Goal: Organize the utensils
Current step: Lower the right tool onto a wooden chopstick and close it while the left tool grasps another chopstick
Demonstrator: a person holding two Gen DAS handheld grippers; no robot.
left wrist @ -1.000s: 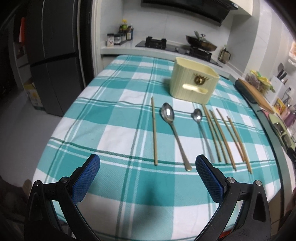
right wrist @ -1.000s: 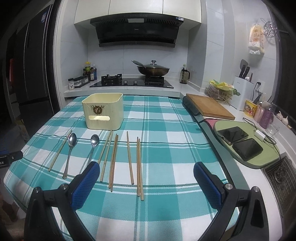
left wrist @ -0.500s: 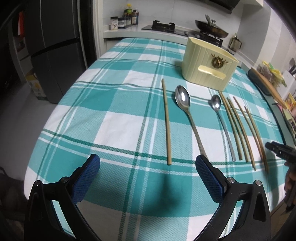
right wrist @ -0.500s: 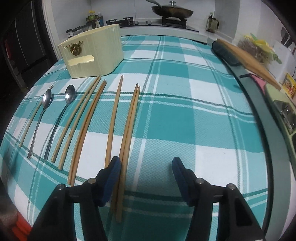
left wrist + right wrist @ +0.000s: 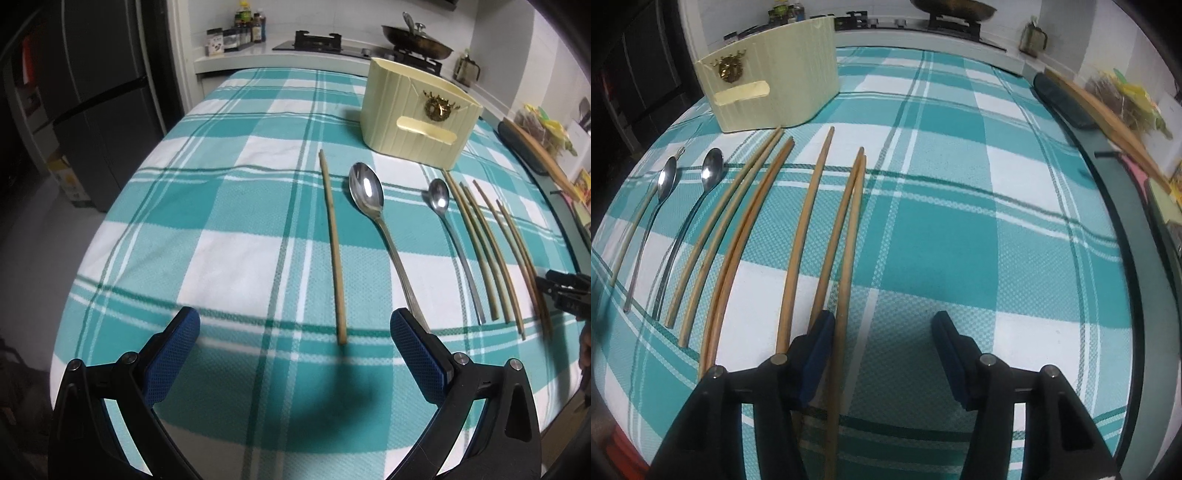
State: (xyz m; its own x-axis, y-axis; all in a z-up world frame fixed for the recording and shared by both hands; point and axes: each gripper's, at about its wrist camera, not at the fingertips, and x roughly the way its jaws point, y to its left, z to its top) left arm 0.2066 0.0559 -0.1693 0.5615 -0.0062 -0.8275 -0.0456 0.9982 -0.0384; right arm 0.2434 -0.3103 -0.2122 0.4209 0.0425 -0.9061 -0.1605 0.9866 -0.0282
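Utensils lie in a row on the teal checked tablecloth [image 5: 229, 206]. From the left: a lone chopstick [image 5: 334, 251], a large spoon [image 5: 365, 188], a small spoon [image 5: 438, 197] and several chopsticks [image 5: 484, 251]. Behind them stands a cream holder box [image 5: 417, 114]. My left gripper [image 5: 295, 326] is wide open above the near end of the lone chopstick. My right gripper [image 5: 882, 325] is low over the cloth, its jaws half apart. The rightmost chopstick [image 5: 849, 240] lies just inside its left finger [image 5: 816, 343], and the pads do not press on it.
The holder box [image 5: 768, 81] has an open top. A wooden cutting board [image 5: 1108, 114] lies along the counter on the right. A stove with a wok [image 5: 417, 35] and spice jars [image 5: 236, 35] stand at the back. A dark fridge [image 5: 92, 110] is at the left.
My right gripper came down to the cloth and narrowed its jaws around the rightmost chopsticks. My left gripper sank closer to the table, towards the lone chopstick.
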